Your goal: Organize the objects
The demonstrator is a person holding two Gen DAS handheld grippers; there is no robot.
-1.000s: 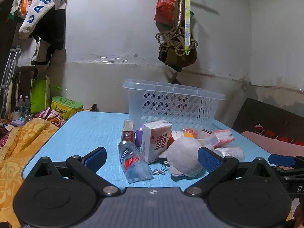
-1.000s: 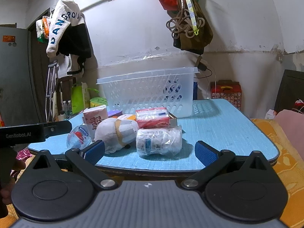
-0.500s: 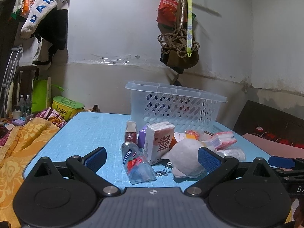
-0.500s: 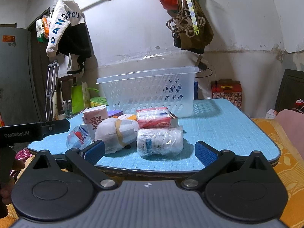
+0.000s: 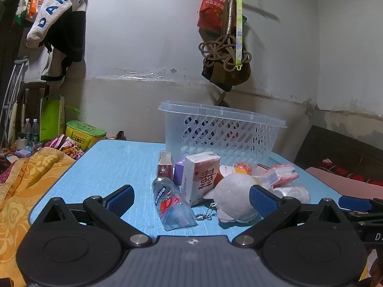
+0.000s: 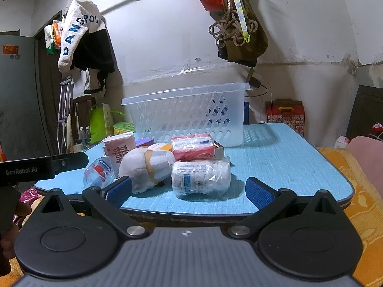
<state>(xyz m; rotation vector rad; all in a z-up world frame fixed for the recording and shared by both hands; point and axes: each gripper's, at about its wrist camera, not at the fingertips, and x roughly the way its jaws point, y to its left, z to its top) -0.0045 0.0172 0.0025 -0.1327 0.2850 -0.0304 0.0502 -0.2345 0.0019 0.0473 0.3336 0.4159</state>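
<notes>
A clear plastic basket (image 5: 222, 129) stands at the back of a blue table (image 5: 115, 167); it also shows in the right wrist view (image 6: 189, 114). In front of it lies a pile: a fallen bottle (image 5: 172, 205), a pink carton (image 5: 201, 174), a white plush toy (image 5: 237, 198), a red pack (image 6: 192, 147) and a wrapped white jar (image 6: 201, 179). My left gripper (image 5: 191, 199) is open and empty, just short of the bottle and plush. My right gripper (image 6: 189, 190) is open and empty at the table's near edge, in front of the jar.
Yellow bedding (image 5: 21, 179) lies left of the table and more (image 6: 359, 191) lies to its right. Bags hang on the wall (image 5: 225, 47) above the basket. Clothes hang at the left (image 5: 57, 24). A red box (image 6: 284, 116) sits behind the table.
The left gripper has drifted slightly left and tilted up, so the pile sits a bit further right in its view. The right gripper has barely moved. Both stay open.
</notes>
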